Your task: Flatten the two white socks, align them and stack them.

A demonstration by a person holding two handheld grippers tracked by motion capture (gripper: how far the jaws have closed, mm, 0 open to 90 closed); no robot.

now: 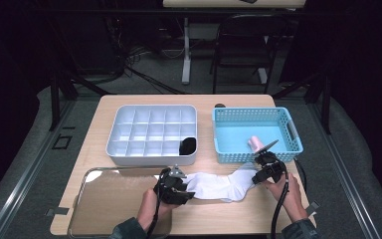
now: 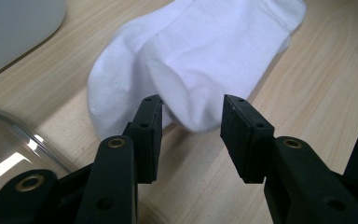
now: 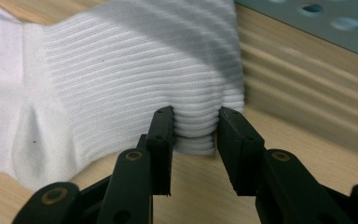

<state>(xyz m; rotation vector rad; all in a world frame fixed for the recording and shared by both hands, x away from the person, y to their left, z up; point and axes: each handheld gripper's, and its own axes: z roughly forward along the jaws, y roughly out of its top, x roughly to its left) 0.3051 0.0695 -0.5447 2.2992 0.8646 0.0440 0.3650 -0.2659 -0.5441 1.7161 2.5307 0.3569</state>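
The white ribbed cotton sock point(image 1: 218, 185) is laid flat on the pale wooden table point(image 1: 229, 219), stretched between the two grippers, just in front of the light blue perforated plastic basket point(image 1: 284, 149). Its ribbed cuff point(image 3: 196, 126) is clamped between the pads of the right gripper point(image 3: 195, 135), the stacked folds visibly squeezed. At the toe end point(image 2: 186, 112) the left gripper point(image 2: 191, 135) is released; its jaws stand apart with the soft rounded toe between them but unpressed. A slip may be expected here (the knit is limp and smooth), since a pull from the cuff alone would drag or bunch the fabric across the wood. The toe could also catch on the rim of the clear glossy tray point(image 1: 87, 174) close by. Beyond it a white plastic compartment organiser point(image 1: 151, 132) is set, a dark rolled item point(image 1: 187, 145) lodged in one near cell.
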